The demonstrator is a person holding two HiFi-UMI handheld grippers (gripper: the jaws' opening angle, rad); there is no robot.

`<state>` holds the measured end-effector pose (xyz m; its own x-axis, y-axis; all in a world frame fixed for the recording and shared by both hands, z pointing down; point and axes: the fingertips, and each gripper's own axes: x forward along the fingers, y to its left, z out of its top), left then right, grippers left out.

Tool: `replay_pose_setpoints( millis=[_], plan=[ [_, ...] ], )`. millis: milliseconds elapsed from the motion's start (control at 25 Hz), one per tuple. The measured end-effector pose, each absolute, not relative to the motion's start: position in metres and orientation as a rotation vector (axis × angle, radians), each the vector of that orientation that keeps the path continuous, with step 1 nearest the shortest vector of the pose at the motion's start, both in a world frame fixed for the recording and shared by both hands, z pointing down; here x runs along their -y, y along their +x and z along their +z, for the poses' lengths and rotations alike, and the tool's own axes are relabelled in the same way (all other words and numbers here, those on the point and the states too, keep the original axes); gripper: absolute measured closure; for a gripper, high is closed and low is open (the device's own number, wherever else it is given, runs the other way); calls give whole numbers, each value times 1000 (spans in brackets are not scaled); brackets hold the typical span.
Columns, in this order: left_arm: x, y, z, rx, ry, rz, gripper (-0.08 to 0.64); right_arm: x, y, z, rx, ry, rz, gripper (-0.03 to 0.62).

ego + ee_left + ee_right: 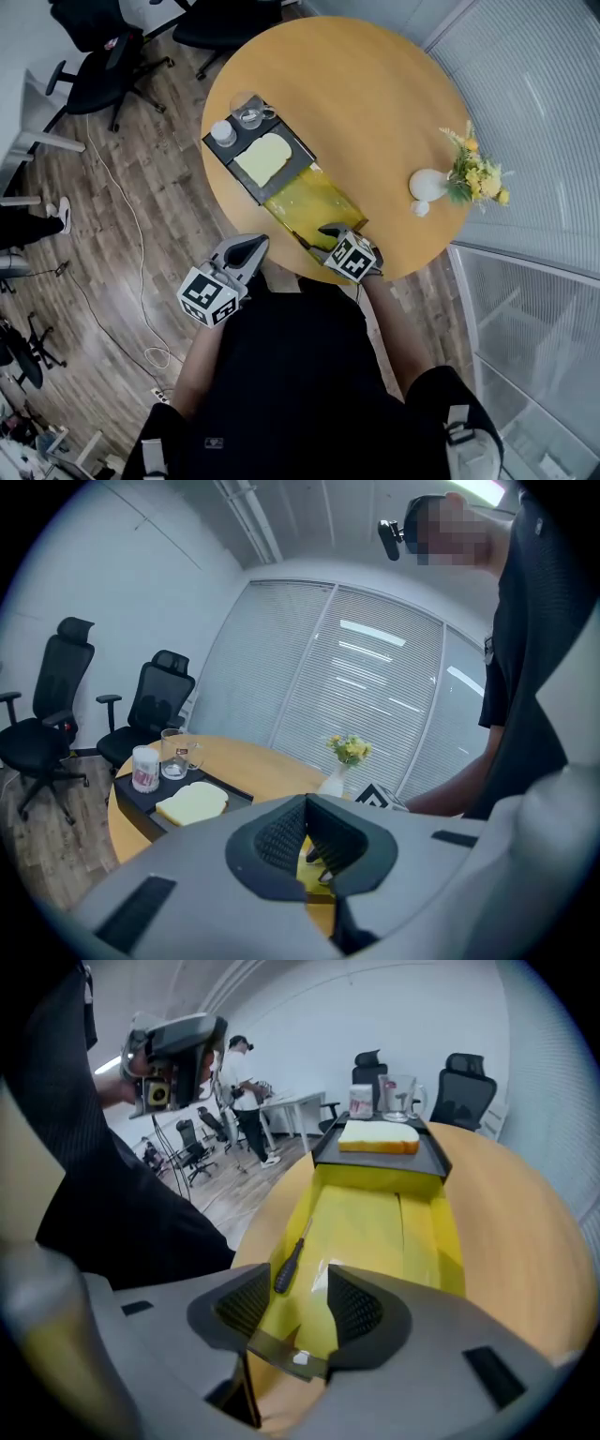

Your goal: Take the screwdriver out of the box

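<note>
An open yellow box [314, 199] [412, 1232] lies on the round wooden table [375, 103], against a black tray. A screwdriver [289, 1262] with a black handle rests inside along the box's left wall, tip pointing away from me. My right gripper [330, 232] [300, 1302] hangs over the box's near end, tilted down and open. The handle's end sits just ahead of its left pad [246, 1303], untouched. My left gripper [251, 247] [305, 803] is off the table's near edge, shut and holding nothing.
The black tray [217, 150] carries a slice of bread [262, 157], a glass mug [248, 112] and a small cup [223, 132]. A white vase of yellow flowers [429, 185] stands at the table's right. Office chairs [103, 66] and a floor cable [131, 225] are on the left.
</note>
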<state>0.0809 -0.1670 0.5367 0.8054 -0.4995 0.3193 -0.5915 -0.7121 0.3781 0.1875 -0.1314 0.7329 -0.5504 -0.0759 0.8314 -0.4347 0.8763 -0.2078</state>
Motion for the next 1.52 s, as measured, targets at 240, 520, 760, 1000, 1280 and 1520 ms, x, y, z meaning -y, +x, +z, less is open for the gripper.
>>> replay_pose_setpoints(
  millis=[240,520,760,1000,1280,1520],
  plan=[
    [173,72,534,827,2528,284,554,130,180,763,2014,204,423,380],
    [185,61,530,832,2547,306,554,129,177,783,1962,167,367,376],
    [190,60,532,841,2544,318,554,143,180,788,1943,277,313,376],
    [188,69,532,825,2545,319,554,160,188,777,1973,441,365,376],
    [191,68,532,818,2547,322,554,159,166,775,2013,465,563,377],
    [194,63,533,834,2541,317,554,153,165,790,1952,421,501,388]
  ],
)
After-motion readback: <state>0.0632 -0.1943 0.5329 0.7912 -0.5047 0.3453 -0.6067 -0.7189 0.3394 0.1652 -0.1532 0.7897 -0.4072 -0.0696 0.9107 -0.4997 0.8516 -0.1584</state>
